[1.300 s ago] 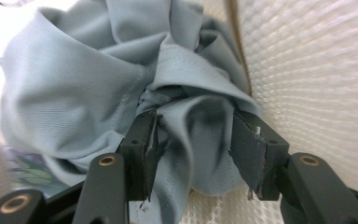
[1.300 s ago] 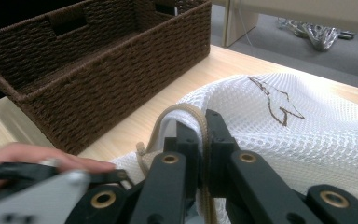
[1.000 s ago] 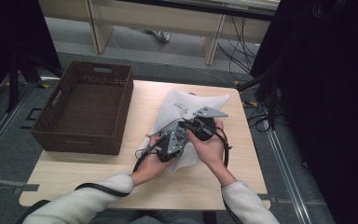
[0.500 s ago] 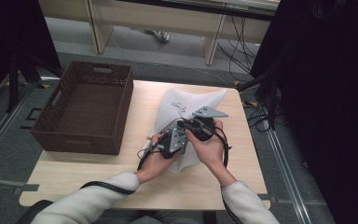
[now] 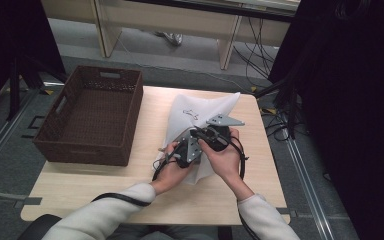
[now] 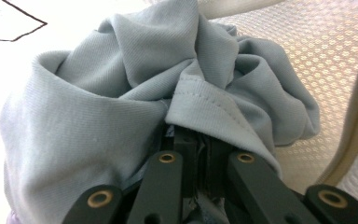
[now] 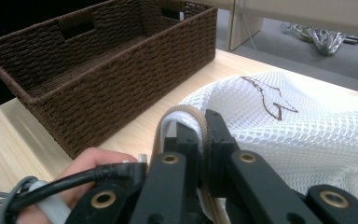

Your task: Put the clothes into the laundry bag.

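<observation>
While both grippers meet over the near end of the white mesh bag (image 5: 200, 117), little has changed since the earlier frames: the bag lies in the same place, just right of the brown wicker basket (image 5: 90, 115), and the two hands have drawn slightly closer together at its near edge.

The left gripper (image 5: 187, 150) sits beside the basket's near right corner. In the left gripper view its jaws are pressed together on a bunched fold of grey cloth (image 6: 135, 93), pinching it near a stitched hem, with the bag's netting (image 6: 335, 60) behind the cloth.

The right gripper (image 5: 215, 137) is just beyond and to the right of the left one, farther from the basket. In the right gripper view its jaws are closed on the bag's tan-bound rim (image 7: 189, 116), the edging looped over the jaw tips. The left hand (image 7: 81, 172) and its cable show beside them, toward the basket (image 7: 98, 60).

On the wooden table (image 5: 130, 200), the bag runs lengthwise from the near edge toward the far edge, roughly parallel to the basket's long right wall. Its wide far end fans out to a corner pointing away from the basket, and a dark outline drawing (image 5: 190, 112) marks the upper face. The gathered end lies at the grippers.
</observation>
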The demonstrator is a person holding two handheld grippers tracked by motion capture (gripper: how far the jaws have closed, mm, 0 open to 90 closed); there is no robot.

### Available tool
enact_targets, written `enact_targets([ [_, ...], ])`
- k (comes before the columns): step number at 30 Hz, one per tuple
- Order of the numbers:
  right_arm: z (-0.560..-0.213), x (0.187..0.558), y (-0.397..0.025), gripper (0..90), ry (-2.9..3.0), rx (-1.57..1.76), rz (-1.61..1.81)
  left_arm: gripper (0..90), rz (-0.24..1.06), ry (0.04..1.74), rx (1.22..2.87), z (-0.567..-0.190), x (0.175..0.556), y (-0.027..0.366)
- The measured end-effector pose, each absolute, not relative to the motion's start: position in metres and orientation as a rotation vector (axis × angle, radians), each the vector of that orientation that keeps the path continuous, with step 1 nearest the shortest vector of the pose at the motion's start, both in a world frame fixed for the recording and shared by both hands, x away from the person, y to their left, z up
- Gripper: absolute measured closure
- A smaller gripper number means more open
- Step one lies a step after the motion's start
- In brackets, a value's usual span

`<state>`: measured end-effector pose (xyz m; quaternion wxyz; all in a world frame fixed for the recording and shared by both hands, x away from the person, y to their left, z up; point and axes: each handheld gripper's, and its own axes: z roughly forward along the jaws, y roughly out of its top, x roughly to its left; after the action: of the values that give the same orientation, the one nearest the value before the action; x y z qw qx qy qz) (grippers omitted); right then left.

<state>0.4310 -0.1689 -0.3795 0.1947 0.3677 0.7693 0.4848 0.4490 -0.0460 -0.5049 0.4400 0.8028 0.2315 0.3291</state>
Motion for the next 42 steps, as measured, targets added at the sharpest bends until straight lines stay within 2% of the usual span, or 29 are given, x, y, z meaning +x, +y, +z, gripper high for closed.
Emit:
enact_targets([
  [3, -0.380, 0.431, -0.168, 87.2, 2.153, 1.028, 1.368, 85.1, 0.888, 0.524, 2.027, -0.501, 0.454, -0.044],
  [6, -0.380, 0.431, -0.168, 87.2, 2.158, 1.034, 1.361, 84.3, 0.780, 0.609, 2.015, -0.506, 0.451, -0.049],
  [7, -0.380, 0.430, -0.168, 87.2, 2.153, 1.047, 1.366, 83.2, 0.870, 0.524, 2.059, -0.501, 0.454, -0.045],
  [8, -0.380, 0.430, -0.168, 87.2, 2.155, 1.057, 1.372, 81.6, 0.871, 0.497, 2.066, -0.500, 0.456, -0.045],
  [10, -0.380, 0.431, -0.169, 87.2, 2.136, 1.048, 1.365, 77.2, 0.818, 0.487, 2.076, -0.499, 0.454, -0.046],
  [11, -0.379, 0.432, -0.171, 87.2, 2.152, 1.043, 1.355, 74.5, 0.776, 0.538, 2.057, -0.501, 0.451, -0.047],
  [16, -0.380, 0.436, -0.176, 87.2, 2.147, 1.032, 1.335, 55.9, 0.731, 0.481, 2.111, -0.491, 0.439, -0.031],
  [18, -0.381, 0.436, -0.175, 87.2, 2.150, 1.050, 1.336, 52.8, 0.716, 0.499, 2.069, -0.488, 0.433, -0.027],
  [21, -0.381, 0.436, -0.176, 87.2, 2.150, 1.035, 1.322, 50.1, 0.690, 0.452, 2.125, -0.480, 0.424, -0.014],
  [27, -0.380, 0.435, -0.175, 87.2, 2.146, 1.054, 1.334, 49.3, 0.672, 0.473, 2.133, -0.482, 0.415, 0.006],
  [34, -0.381, 0.435, -0.175, 87.2, 2.162, 1.070, 1.331, 51.5, 0.639, 0.557, 2.179, -0.497, 0.432, 0.008],
  [42, -0.382, 0.435, -0.176, 87.2, 2.129, 1.087, 1.340, 62.3, 0.641, 0.610, 2.228, -0.502, 0.445, -0.004],
])
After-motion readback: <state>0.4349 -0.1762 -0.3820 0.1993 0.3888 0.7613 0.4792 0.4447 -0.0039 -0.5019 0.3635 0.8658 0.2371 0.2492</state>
